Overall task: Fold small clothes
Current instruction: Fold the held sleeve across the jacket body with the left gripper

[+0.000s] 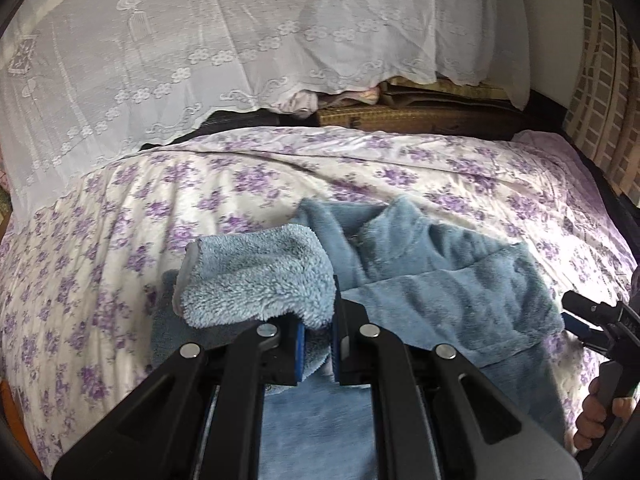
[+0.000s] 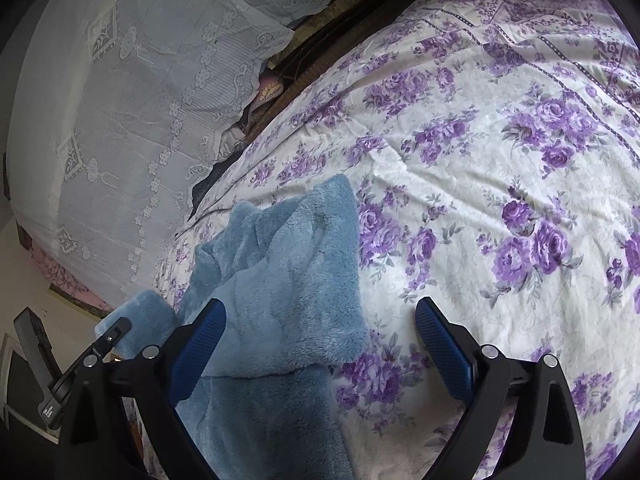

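A small blue fleece garment (image 1: 440, 272) lies spread on the floral bedspread (image 1: 120, 240). My left gripper (image 1: 318, 344) is shut on a piece of it, and that fluffy flap (image 1: 256, 276) is lifted and curled over the fingers. In the right wrist view the same garment (image 2: 288, 272) lies at centre left. My right gripper (image 2: 322, 312) stands open just above it, with one blue pad (image 2: 200, 344) over the fleece and the other over the bedspread (image 2: 480, 160). The left gripper (image 2: 112, 332) shows at the lower left with fleece in it. The right gripper (image 1: 588, 320) sits at the garment's right edge.
A white lace cover (image 1: 200, 40) drapes a raised heap behind the bedspread. Between them shows a dark gap with a woven mat (image 1: 400, 116). A person's hand (image 1: 596, 412) holds the right gripper's handle. Floor and a dark object (image 2: 32, 344) lie past the bed's left edge.
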`<action>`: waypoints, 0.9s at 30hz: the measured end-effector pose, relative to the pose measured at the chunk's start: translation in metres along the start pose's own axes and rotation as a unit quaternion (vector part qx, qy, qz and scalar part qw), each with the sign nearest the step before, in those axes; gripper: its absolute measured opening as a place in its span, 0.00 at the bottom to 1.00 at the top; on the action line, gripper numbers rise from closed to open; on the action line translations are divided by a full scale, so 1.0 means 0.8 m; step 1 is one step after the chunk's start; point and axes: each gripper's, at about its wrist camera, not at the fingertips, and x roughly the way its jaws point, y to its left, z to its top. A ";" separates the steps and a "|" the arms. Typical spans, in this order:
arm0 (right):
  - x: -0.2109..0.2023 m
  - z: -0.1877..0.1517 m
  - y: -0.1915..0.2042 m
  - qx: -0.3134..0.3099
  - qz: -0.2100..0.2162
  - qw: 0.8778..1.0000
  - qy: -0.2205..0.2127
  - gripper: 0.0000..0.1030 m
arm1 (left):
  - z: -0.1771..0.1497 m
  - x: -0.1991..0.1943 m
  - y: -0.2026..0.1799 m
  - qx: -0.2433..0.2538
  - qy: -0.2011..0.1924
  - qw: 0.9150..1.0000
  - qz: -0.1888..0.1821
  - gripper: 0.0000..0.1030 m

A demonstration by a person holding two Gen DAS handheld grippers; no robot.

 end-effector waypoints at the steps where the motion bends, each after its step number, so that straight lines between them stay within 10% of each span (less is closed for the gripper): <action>1: 0.000 0.000 -0.001 0.001 0.001 1.000 0.000 0.93 | 0.001 0.002 -0.007 0.002 0.000 1.000 -0.004 0.08; 27: -0.010 -0.004 -0.006 0.026 0.015 1.000 -0.002 0.93 | -0.029 0.059 -0.141 0.076 0.023 0.996 -0.036 0.08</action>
